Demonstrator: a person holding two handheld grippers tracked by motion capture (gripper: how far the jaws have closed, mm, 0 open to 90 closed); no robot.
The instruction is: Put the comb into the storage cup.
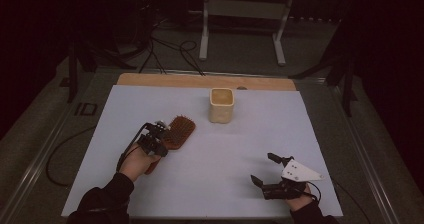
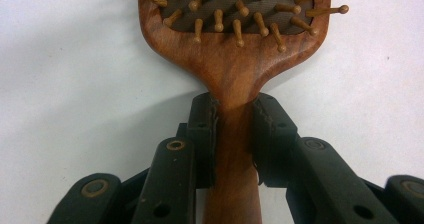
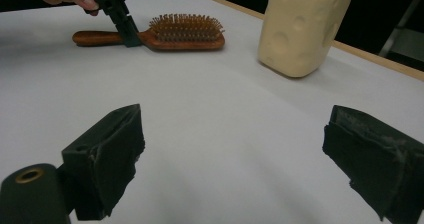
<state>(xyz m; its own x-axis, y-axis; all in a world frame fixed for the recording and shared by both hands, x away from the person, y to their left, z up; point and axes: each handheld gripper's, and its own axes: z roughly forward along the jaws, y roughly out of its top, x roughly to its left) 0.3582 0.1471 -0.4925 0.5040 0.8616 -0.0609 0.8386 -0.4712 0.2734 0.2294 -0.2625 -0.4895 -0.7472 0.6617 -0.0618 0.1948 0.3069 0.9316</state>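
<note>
A: Bench first. What's the surface?

B: The bench [image 1: 210, 184] has a white sheet over it, with a strip of bare wood along the far edge. It lies flat.

A: Next down in size?

B: A cream cup [image 1: 221, 104], squarish with round dimples like cheese holes, standing upright near the far edge, mouth up. It is well apart from both my hands.

A: And the thing in hand?

B: The wooden hairbrush [image 1: 177, 132]. It lies flat on the sheet left of centre, bristles up, its head pointing toward the cup and its handle toward me. In the right gripper view it rests on the sheet, not lifted.

A: Left hand-held gripper?

B: My left hand-held gripper [image 2: 234, 134] is pinching the hairbrush at the neck, just below where the head widens. Both pads press on the wood, one on each side (the handle runs back between the jaws toward the camera).

A: Right one?

B: My right hand-held gripper [image 3: 232, 169] has its jaws spread wide with bare sheet between them. It hovers near my edge of the bench, at the right, well apart from brush and cup.
</note>
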